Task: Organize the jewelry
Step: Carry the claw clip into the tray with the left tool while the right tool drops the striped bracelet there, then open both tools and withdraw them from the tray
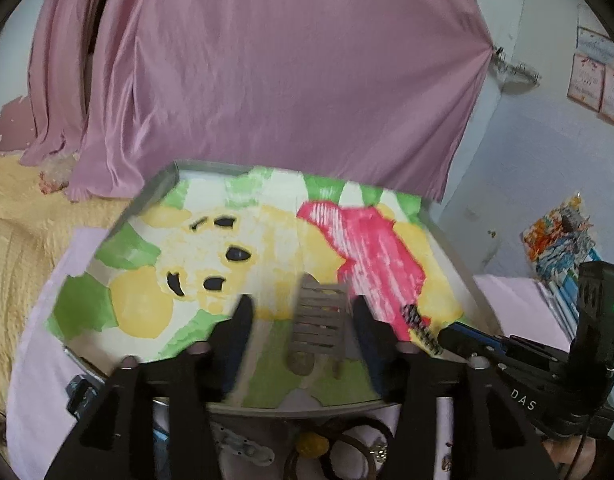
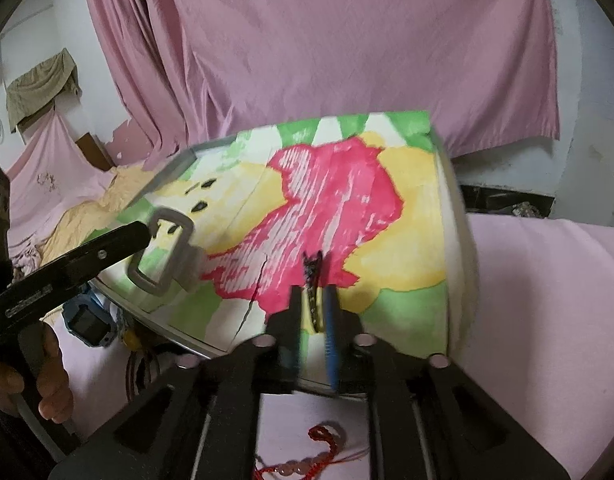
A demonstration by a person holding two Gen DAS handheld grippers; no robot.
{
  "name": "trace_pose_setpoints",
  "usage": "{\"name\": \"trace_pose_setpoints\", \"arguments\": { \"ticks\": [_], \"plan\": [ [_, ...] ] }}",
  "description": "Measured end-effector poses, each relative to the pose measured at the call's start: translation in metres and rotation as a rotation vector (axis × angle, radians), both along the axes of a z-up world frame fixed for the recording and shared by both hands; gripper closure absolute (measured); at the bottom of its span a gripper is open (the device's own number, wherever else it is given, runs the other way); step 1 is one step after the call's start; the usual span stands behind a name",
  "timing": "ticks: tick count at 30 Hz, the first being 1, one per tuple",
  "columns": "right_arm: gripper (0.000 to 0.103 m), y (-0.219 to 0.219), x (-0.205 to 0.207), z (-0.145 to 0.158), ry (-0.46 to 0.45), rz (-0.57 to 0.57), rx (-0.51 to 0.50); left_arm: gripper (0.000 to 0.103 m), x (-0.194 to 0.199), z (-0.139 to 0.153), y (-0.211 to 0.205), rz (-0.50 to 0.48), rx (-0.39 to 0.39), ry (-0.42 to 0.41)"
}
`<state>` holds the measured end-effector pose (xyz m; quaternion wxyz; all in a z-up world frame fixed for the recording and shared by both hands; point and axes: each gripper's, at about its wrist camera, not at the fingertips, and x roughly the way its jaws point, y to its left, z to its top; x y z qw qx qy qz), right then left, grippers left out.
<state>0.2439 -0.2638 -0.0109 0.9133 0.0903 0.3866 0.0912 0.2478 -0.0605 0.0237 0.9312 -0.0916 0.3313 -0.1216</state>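
A pink curtain (image 1: 267, 80) hangs across the background. In front of it stands a large box whose lid (image 2: 347, 208) is painted with a yellow bear on green and white, with a big red patch. The lid's surface fills the middle of both views, and the box rests on a pale pink cloth (image 2: 547, 300).

A grey loop handle (image 2: 163, 250) sits near the lid's front left edge. The left gripper (image 1: 301, 320) has its jaws spread wide on either side of this handle; whether they touch it cannot be told.

The right gripper (image 2: 313, 300) is closed narrowly on a dark patterned hair clip (image 2: 312, 276), which pokes out beyond the fingertips over the red patch, near the lid's front edge.

On the cloth below the lid's front edge lies a red beaded bracelet (image 2: 323, 444), along with brown rings (image 1: 347, 448) and a blue watch (image 2: 87, 316).
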Motion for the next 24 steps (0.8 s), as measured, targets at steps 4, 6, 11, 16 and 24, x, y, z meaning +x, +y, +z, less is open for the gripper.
{"name": "trace_pose_setpoints", "arguments": {
  "ticks": [4, 6, 11, 16, 24],
  "plan": [
    [0.063, -0.007, -0.011, 0.010, -0.051, -0.022, 0.009, 0.029, -0.019, 0.017, 0.002, 0.036, 0.024, -0.103],
    [0.063, -0.009, -0.016, 0.015, -0.073, -0.027, 0.006, 0.024, -0.026, 0.023, 0.002, 0.048, 0.042, -0.126],
    [0.049, -0.011, -0.035, 0.026, -0.145, -0.038, -0.010, 0.009, -0.045, 0.035, 0.008, 0.097, 0.069, -0.183],
    [0.033, -0.011, -0.054, 0.038, -0.216, -0.054, -0.042, 0.001, -0.069, 0.040, 0.016, 0.130, 0.075, -0.254],
    [0.012, -0.009, -0.088, 0.051, -0.307, -0.089, -0.064, 0.001, -0.099, 0.036, 0.026, 0.175, 0.081, -0.315]
  ]
}}
